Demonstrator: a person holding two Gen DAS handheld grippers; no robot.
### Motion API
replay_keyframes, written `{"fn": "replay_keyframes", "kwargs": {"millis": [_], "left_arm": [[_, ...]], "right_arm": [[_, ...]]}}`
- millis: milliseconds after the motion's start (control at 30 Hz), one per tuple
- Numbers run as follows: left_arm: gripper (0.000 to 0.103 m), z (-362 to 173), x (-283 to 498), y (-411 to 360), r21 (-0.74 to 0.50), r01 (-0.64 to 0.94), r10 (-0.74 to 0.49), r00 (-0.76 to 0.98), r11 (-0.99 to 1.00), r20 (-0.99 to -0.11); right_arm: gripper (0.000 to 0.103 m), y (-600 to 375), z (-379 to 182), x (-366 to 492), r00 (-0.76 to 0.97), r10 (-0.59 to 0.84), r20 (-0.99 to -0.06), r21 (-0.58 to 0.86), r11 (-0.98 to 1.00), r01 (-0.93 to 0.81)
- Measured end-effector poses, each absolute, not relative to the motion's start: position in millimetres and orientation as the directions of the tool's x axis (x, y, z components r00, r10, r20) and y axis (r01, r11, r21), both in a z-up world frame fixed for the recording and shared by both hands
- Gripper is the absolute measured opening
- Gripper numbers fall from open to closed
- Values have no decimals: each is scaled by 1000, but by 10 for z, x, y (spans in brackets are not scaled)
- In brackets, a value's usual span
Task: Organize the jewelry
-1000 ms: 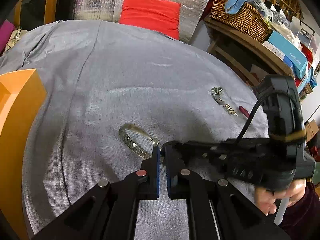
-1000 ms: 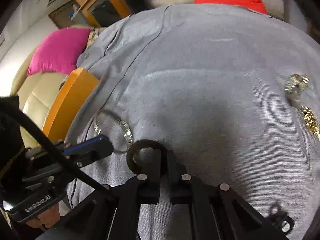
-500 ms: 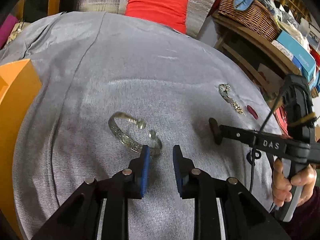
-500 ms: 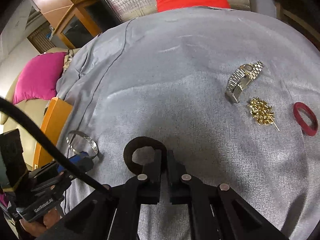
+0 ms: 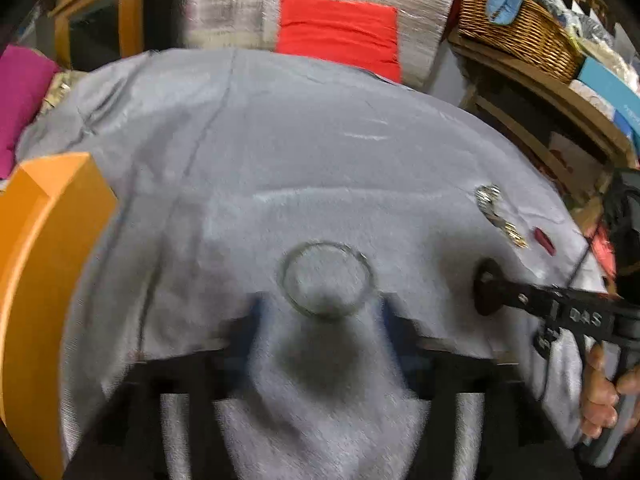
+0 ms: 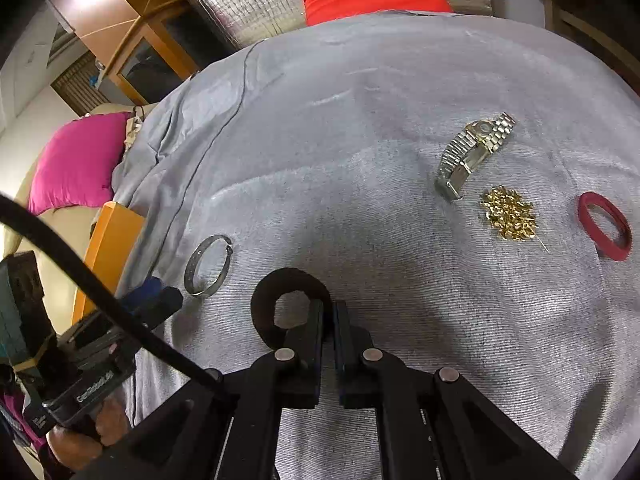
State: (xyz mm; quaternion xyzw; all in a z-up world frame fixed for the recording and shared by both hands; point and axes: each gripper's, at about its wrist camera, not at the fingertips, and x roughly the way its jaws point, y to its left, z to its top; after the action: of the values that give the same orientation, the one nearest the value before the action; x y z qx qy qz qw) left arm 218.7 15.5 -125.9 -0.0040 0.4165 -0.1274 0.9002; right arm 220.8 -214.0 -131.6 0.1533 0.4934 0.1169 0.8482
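Note:
A silver cuff bracelet (image 5: 326, 278) lies on the grey cloth (image 5: 320, 152), just ahead of my left gripper (image 5: 320, 320), whose jaws are wide open and blurred; the bracelet also shows in the right wrist view (image 6: 208, 266). My right gripper (image 6: 329, 320) is shut on a black ring (image 6: 290, 302) and holds it low over the cloth; it also shows in the left wrist view (image 5: 486, 286). A silver watch (image 6: 472, 152), a gold brooch (image 6: 508, 214) and a red ring (image 6: 604, 226) lie at the right.
An orange box (image 5: 44, 264) stands at the cloth's left edge. A pink cushion (image 6: 76, 160) lies beyond it. A red cushion (image 5: 340, 32) and silver foil stand at the back. A shelf with a wicker basket (image 5: 516, 28) stands at the right.
My left gripper has opened wide and let go of the silver bracelet, which now lies on the cloth. My right gripper has lifted back with the black ring.

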Motion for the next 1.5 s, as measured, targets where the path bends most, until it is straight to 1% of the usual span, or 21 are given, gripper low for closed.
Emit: {"fn": "replay_keyframes", "kwargs": {"millis": [67,133,233,300,333,367,400,567,733,833,933,1067,1200,1367,1500], "left_arm": [[75,-1260,2235,130,-123,238,-249,622,963,-743],[81,-1334,2331,71,-129,246,-254,588,961,-768],[81,-1495,2471,1,-102,240,-222,551,965,-805],[81,-1540,2522,-16,-96,233,-214,554,968,-805],[80,-1539,2535,-11,-98,231,-215,565,968,-797],[76,-1532,2541,-2,-106,229,-221,569,968,-792],[64,-1528,2552,8,-113,223,-224,571,968,-790],[63,-1498,2535,29,-116,220,-226,589,969,-776],[63,-1273,2416,99,-142,206,-242,627,968,-740],[63,-1063,2304,135,-153,196,-246,669,969,-701],[63,-820,2170,210,-160,197,-254,721,967,-645],[63,-560,2022,372,-163,195,-254,768,967,-587],[63,-350,1932,680,-184,152,-230,806,971,-546],[63,-250,1836,1218,-186,46,-142,829,981,-541],[63,-280,1787,1729,-208,-49,-79,820,977,-567]], "right_arm": [[6,-2147,-1326,2212,484,350,-802,379,925,-42],[6,-2148,-1337,2217,483,352,-802,382,923,-39],[6,-2150,-1342,2216,482,354,-802,383,923,-40],[6,-2148,-1346,2223,481,355,-802,385,922,-39],[6,-2153,-1347,2227,480,356,-802,386,922,-38],[6,-2155,-1350,2229,479,356,-802,387,921,-38],[6,-2158,-1352,2232,479,357,-802,387,921,-38],[5,-2152,-1349,2229,481,354,-802,384,923,-38],[6,-2102,-1342,2210,489,346,-801,372,927,-47],[6,-2052,-1332,2192,501,339,-796,360,931,-57],[6,-1980,-1337,2175,514,325,-794,343,937,-64],[5,-1893,-1329,2152,534,298,-791,311,948,-69],[5,-1847,-1334,2141,540,307,-784,324,944,-65],[5,-1717,-1260,2092,558,323,-765,333,939,-87],[5,-1460,-1123,2063,571,332,-751,314,940,-134]]}}
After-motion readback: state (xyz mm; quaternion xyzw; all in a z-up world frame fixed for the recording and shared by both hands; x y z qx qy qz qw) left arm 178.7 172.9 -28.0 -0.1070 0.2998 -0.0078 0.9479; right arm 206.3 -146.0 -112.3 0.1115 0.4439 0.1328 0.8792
